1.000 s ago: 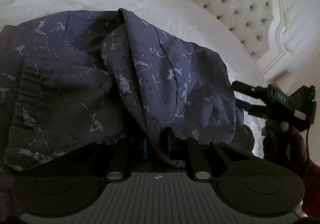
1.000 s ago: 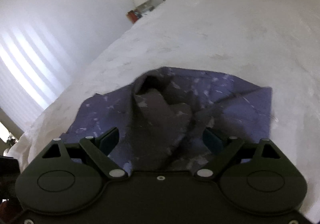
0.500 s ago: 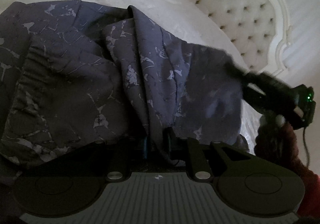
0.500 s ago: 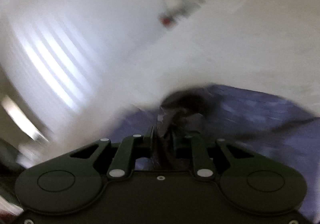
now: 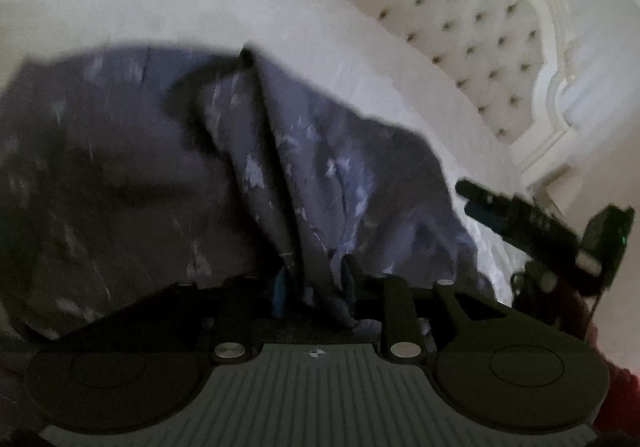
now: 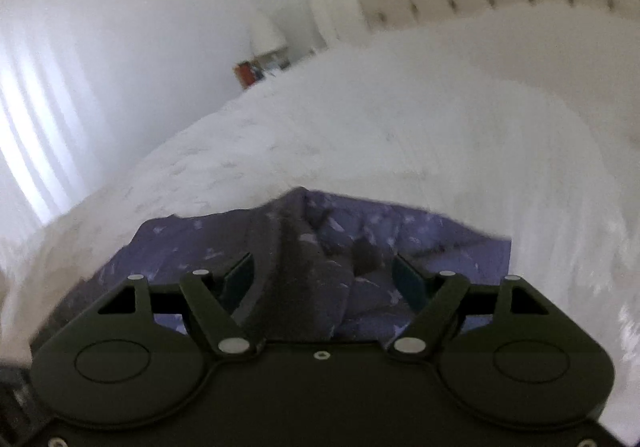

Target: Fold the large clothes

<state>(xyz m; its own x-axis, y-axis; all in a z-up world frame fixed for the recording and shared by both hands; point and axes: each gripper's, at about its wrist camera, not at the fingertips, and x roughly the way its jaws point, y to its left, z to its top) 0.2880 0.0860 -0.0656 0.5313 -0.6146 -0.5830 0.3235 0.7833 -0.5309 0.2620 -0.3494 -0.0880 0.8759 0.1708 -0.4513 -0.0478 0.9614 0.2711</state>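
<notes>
Left gripper [image 5: 314, 287] narrowly parted, jaws just eased wider, a bunched fold of the dark printed garment [image 5: 320, 175] threaded between the teal pads; cannot tell from the blurred frame whether the pads still press on it, though the cloth rising tautly ahead from the tips suggests some hold. Probably kept there to anchor one edge while the other side gets reset. Right gripper [image 6: 323, 275] spread wide, jaws just opened, a dark ridge of the same garment lying in the gap but clear of both pads, so nothing clamped; likely a release before regrasping a better spot. Seen from the left tool, right gripper off to the right and a little ahead, just beyond the cloth's near edge, with a red sleeve [image 5: 616, 399] behind it. Garment spread on the white bedspread [image 6: 400, 135] directly ahead of and beneath both tools: slate purple with pale crackle marks, thin, limp, heaped into soft ridges and a deep central crease, not yet flattened. Tufted headboard [image 5: 460, 19] far ahead to the right.
</notes>
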